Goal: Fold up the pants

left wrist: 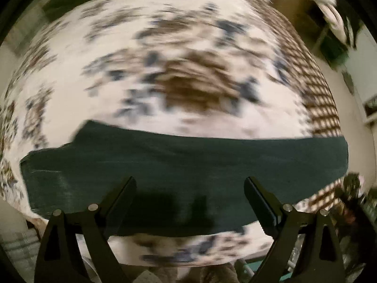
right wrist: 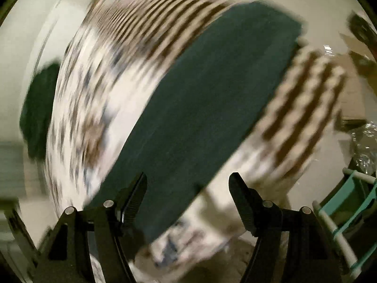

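Both pictures are smeared. The cover [left wrist: 165, 47] under the pants [left wrist: 188, 155] is fuzzy, so its brown and blue marks cannot be made out. From the right wrist, the pants [right wrist: 212, 99] have soft, streaky edges. A teal rack [right wrist: 348, 212] is cut off by the picture's right edge.

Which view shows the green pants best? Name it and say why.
The left wrist view. There the green pants lie as one long band across the patterned cover, both ends in sight and only lightly blurred. The right wrist view shows the pants as a slanted strip, heavily smeared, with the near end partly hidden behind a gripper finger.
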`<state>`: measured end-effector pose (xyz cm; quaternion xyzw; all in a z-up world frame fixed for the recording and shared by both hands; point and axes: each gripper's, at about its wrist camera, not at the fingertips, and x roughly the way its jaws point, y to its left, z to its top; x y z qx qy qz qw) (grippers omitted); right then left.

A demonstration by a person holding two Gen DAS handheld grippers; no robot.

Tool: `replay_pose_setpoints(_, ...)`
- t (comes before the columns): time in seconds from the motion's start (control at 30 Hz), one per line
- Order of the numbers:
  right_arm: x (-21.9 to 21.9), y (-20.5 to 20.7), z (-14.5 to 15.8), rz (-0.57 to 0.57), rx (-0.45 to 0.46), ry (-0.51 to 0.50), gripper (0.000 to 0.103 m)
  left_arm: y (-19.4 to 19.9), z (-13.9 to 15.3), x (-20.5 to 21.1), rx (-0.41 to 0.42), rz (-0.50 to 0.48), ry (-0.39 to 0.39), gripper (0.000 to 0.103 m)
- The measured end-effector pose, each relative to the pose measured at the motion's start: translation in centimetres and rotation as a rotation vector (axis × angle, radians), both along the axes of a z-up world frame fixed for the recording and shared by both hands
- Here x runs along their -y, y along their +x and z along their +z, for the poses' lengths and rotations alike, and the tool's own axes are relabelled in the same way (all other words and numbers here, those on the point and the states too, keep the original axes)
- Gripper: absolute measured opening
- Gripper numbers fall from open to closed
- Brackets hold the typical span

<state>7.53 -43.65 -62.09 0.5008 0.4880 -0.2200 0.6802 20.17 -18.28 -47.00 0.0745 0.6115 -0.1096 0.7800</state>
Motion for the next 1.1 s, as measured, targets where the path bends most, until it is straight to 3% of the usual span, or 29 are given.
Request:
replay_pose_setpoints(0.17, 11.4, -4.0, -3.0, -0.125, 0.034, -0.024, 0.074, -1.6, -2.5, 8.6, -0.031, -0.079, 0.037, 0.093)
replay_pose_setpoints(0.33, 17.9, -5.3, -7.4, -0.14, 0.104, 0.04, 0.074, -2.3, -4.3, 13.9, -0.038, -0.123, 0.078, 0.093)
replay_pose_setpoints(0.63, 20.5, -2.9, -10.0, -0.141, 0.287, 0.054, 0.07, -2.1, -5.4, 17.6, -0.032, -0.146, 0.122, 0.093)
replay_pose_setpoints(0.8, 20.7, -0.8, -9.0, -0.133, 0.387, 0.024, 0.031, -1.8, -5.9, 18.0, -0.04, -0.128, 0.124, 0.093)
replay_pose_setpoints(0.9, 20.4, 0.9, -8.9, -0.089, 0.408, 0.009, 0.031, -1.4, -7.0, 18.1, -0.063, -0.116, 0.126, 0.093)
replay_pose_setpoints(1.0, 21.1, 1.7, -11.5, -0.107, 0.387, 0.097, 0.031, -1.2, -8.0, 17.9, -0.09, -0.095, 0.121, 0.093)
replay_pose_setpoints(1.1, 21.6, 1.8, -12.4, -0.136, 0.405, 0.14, 0.031, -0.9, -8.5, 17.6, -0.105, -0.074, 0.113, 0.093)
